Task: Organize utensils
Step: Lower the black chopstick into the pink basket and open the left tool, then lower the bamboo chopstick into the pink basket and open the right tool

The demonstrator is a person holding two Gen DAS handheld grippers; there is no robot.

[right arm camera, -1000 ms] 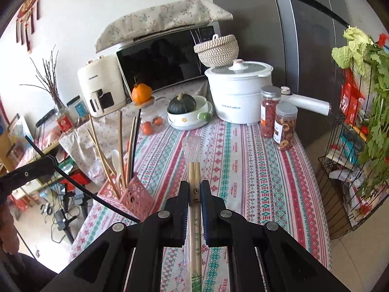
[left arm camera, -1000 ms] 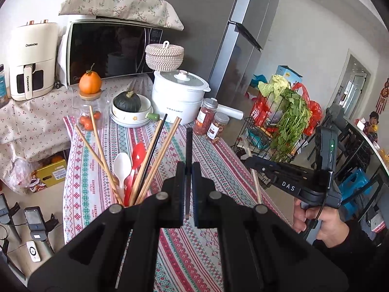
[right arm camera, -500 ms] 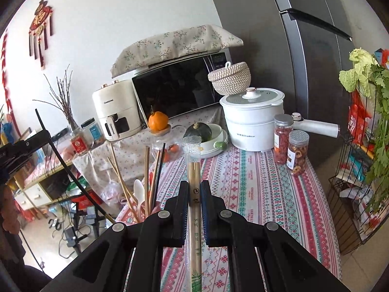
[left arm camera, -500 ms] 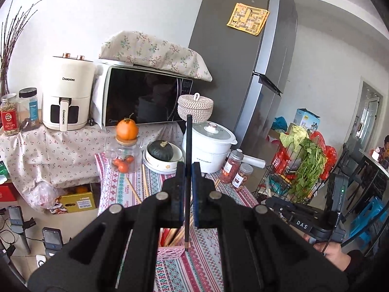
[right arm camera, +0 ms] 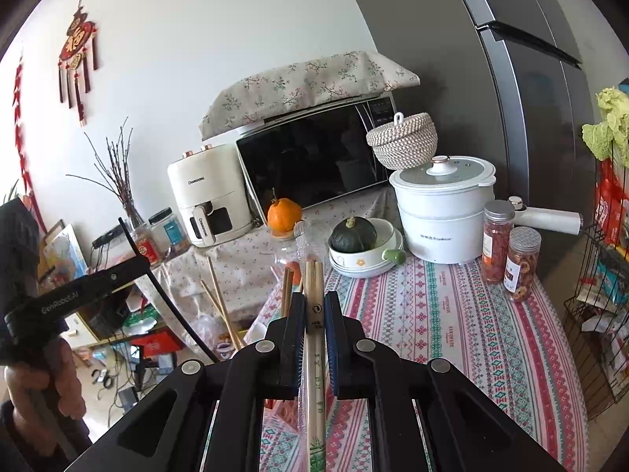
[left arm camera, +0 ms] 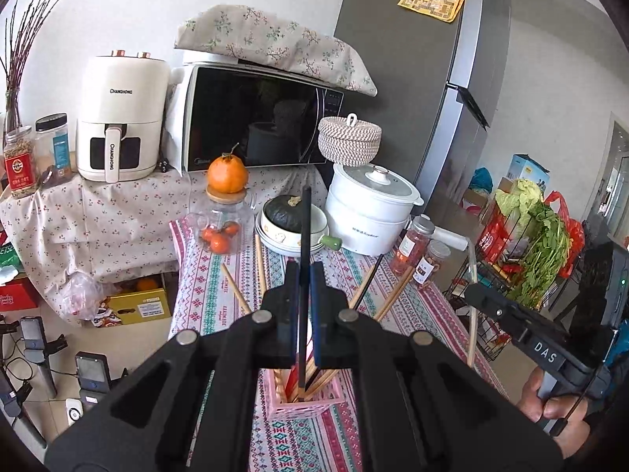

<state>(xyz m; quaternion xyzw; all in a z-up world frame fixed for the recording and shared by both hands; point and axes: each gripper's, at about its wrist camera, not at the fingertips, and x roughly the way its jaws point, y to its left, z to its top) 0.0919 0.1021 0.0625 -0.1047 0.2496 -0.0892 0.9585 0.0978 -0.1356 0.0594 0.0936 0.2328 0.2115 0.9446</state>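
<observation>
The left tool [left arm camera: 304, 275] is clamped nearly closed on a single black chopstick [left arm camera: 303, 259], which stands almost upright between the jaws: its top rises above the fingertips in front of the dark green squash [left arm camera: 285, 214], and its lower tip hangs just over the open mouth of the pink utensil holder [left arm camera: 300, 403]. That holder sits on the patterned desk [left arm camera: 393, 314] directly under the left tool, with wooden chopsticks [left arm camera: 393, 295] fanning out of it to both sides of the jaws.

The right tool [right arm camera: 313, 310] is likewise squeezed almost shut, gripping a pair of bamboo chopsticks in a clear sleeve [right arm camera: 314, 295]. The pair runs lengthwise between the jaws, its far end pointing past the fingertips toward the orange [right arm camera: 284, 214], its printed near end trailing back under the tool. In the right wrist view the holder is mostly hidden beneath this tool; only a pink sliver and some chopstick tops show to the left of the jaws.

The white electric pot [right arm camera: 446, 212] stands behind the holder on the desk, with two spice jars [right arm camera: 509, 259] to its right.
</observation>
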